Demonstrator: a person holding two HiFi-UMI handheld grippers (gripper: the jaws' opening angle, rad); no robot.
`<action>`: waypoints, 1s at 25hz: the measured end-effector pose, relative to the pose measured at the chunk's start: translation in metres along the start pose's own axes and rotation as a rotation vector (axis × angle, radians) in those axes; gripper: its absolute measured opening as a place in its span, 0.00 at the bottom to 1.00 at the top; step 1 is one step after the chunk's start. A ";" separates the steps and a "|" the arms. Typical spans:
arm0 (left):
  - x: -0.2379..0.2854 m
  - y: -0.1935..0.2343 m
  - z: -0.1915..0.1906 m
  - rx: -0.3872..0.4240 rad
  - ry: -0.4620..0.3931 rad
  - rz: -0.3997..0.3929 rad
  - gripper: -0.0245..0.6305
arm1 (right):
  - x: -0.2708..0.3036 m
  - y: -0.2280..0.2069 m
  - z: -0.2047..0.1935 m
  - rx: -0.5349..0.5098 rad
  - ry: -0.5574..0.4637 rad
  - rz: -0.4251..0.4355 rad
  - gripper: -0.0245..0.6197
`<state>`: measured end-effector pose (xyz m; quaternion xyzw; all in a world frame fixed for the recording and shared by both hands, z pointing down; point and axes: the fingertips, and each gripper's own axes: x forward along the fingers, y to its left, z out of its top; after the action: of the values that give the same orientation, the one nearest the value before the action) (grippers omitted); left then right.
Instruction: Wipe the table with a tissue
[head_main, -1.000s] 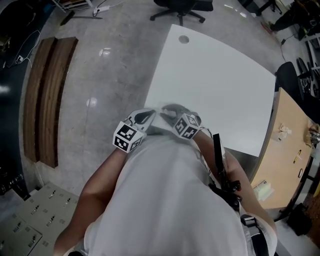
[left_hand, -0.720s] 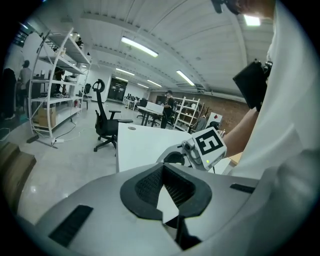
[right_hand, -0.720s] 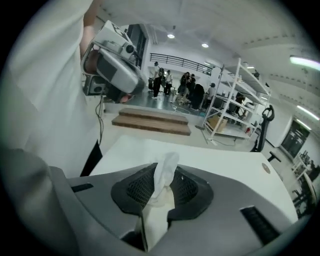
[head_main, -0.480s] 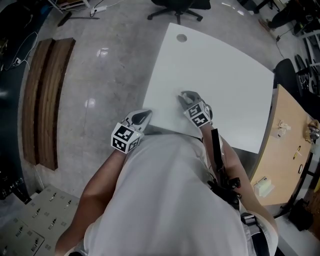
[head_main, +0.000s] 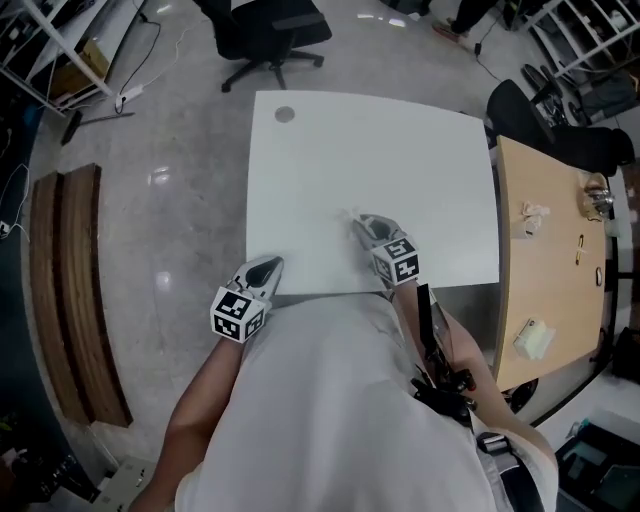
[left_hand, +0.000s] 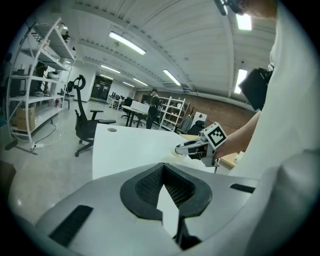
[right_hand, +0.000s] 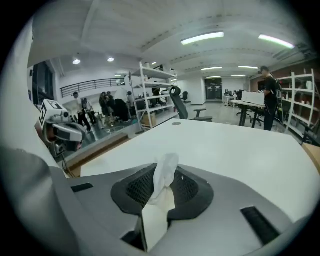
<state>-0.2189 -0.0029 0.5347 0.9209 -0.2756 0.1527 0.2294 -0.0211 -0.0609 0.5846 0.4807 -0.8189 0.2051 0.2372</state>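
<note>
head view: the white table (head_main: 400, 160) fills the middle, its near edge partly covered by the person's white shirt (head_main: 340, 420), which also hides both forearms. the right gripper (head_main: 362, 222) lies over the table top near the front edge; the tissue at its tip is white against white and hard to make out here. the left gripper (head_main: 268, 264) sits at the table's near left corner, well apart from the right one. whether either claw is spread cannot be read from above. a black office chair (head_main: 265, 30) stands beyond the far edge, cut off by the frame, and a wooden desk (head_main: 545, 270) adjoins the table on the right

left gripper view: the claw of the left gripper (left_hand: 167, 195) stands slightly apart, and only the smooth white table top shows through the narrow gap. the right gripper (left_hand: 181, 148) is seen from the side, low over the table; the tissue at its tip is too small to tell. the shirt blocks the right side of the picture

right gripper view: this alone shows the tissue (right_hand: 164, 175) clearly, a crumpled white wad pinched between the dark pads (right_hand: 135, 187) of the right gripper (right_hand: 160, 192), its top poking up above them, its lower part hidden in the gap. whether the wad touches the table cannot be told. the left gripper (right_hand: 75, 134) shows small at the far left edge
</note>
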 end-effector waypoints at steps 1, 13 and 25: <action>0.007 -0.002 0.004 0.011 -0.003 -0.012 0.04 | -0.009 -0.007 0.000 0.023 -0.015 -0.010 0.16; 0.061 -0.020 0.049 0.089 -0.031 -0.053 0.04 | -0.090 -0.057 0.038 0.067 -0.202 -0.048 0.16; 0.107 -0.083 0.052 0.110 -0.002 -0.074 0.04 | -0.146 -0.070 0.033 -0.004 -0.243 -0.010 0.16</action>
<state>-0.0772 -0.0139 0.5059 0.9418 -0.2329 0.1579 0.1838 0.0965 -0.0099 0.4802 0.5058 -0.8395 0.1425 0.1383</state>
